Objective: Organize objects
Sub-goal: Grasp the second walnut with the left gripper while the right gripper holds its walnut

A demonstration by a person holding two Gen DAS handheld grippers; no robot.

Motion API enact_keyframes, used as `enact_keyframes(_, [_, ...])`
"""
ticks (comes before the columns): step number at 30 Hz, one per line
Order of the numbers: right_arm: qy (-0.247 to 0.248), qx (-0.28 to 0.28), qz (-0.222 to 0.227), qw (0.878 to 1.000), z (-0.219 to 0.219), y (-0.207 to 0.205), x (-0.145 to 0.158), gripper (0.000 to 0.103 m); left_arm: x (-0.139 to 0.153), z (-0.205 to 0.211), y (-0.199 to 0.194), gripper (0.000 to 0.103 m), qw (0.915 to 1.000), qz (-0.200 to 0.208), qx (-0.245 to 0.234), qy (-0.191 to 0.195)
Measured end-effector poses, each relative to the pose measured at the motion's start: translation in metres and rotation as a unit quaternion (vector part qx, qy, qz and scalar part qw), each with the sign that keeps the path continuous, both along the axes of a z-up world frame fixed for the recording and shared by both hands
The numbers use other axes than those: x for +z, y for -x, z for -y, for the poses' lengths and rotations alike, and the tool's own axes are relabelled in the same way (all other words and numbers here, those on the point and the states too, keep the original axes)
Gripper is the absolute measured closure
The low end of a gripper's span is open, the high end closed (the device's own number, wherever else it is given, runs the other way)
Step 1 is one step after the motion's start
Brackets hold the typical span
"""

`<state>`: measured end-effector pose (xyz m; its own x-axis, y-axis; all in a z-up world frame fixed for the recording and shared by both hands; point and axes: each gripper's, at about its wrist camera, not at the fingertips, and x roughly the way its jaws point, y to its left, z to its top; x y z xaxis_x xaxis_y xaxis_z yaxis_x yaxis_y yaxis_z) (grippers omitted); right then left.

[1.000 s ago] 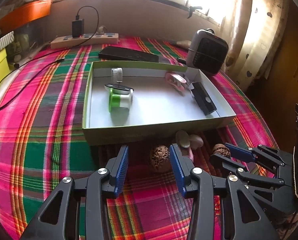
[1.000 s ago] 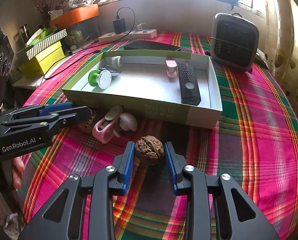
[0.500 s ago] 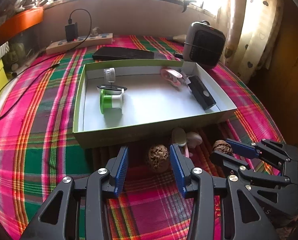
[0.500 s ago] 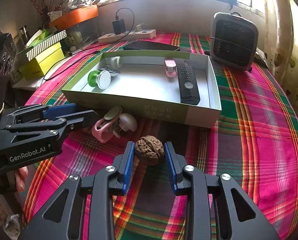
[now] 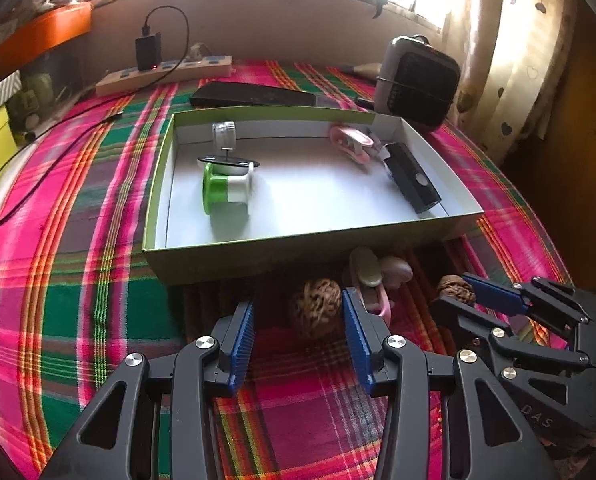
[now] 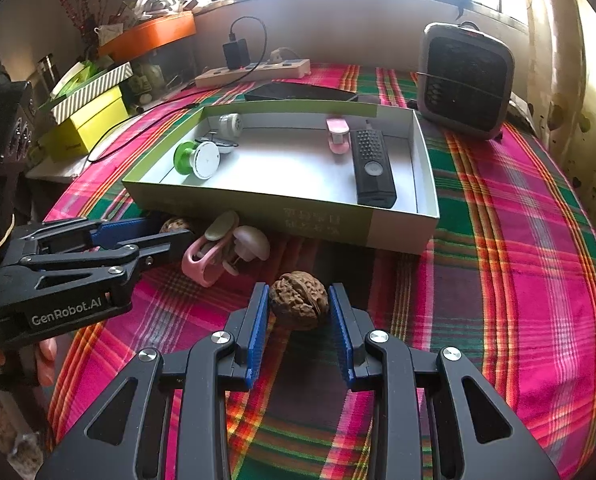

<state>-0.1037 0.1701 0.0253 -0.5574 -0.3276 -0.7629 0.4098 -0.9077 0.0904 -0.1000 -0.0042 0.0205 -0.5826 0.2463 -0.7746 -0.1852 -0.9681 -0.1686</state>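
Right gripper (image 6: 298,316) is clamping a walnut (image 6: 299,300) before the box (image 6: 258,210); left gripper (image 5: 298,320) is gaping around another walnut (image 5: 317,312), half-hidden in the right view.

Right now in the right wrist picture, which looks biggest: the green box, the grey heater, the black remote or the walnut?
1. green box
2. grey heater
3. black remote and walnut: look about alike, and the walnut sits much nearer the camera, so unsure.
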Motion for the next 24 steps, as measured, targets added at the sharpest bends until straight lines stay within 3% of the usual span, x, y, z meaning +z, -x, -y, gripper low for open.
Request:
enact_keyframes(13, [-0.001, -0.002, 0.004, 1.000, -0.0009, 0.0028, -0.0030, 0.071, -0.0015, -0.0026, 0.0043, 0.063, 0.9998, -0.003, 0.008, 0.017])
enact_keyframes(18, [-0.001, -0.002, 0.004, 1.000, -0.0013, 0.0030, -0.0032, 0.071, -0.0017, -0.0014, 0.0049, 0.074, 0.9995, -0.005, 0.015, 0.026])
enact_keyframes(24, [-0.002, 0.000, 0.004, 1.000, -0.0014, 0.0030, -0.0032, 0.071, -0.0024, 0.0013, 0.0041, 0.075, 0.9995, -0.005, 0.018, 0.024])
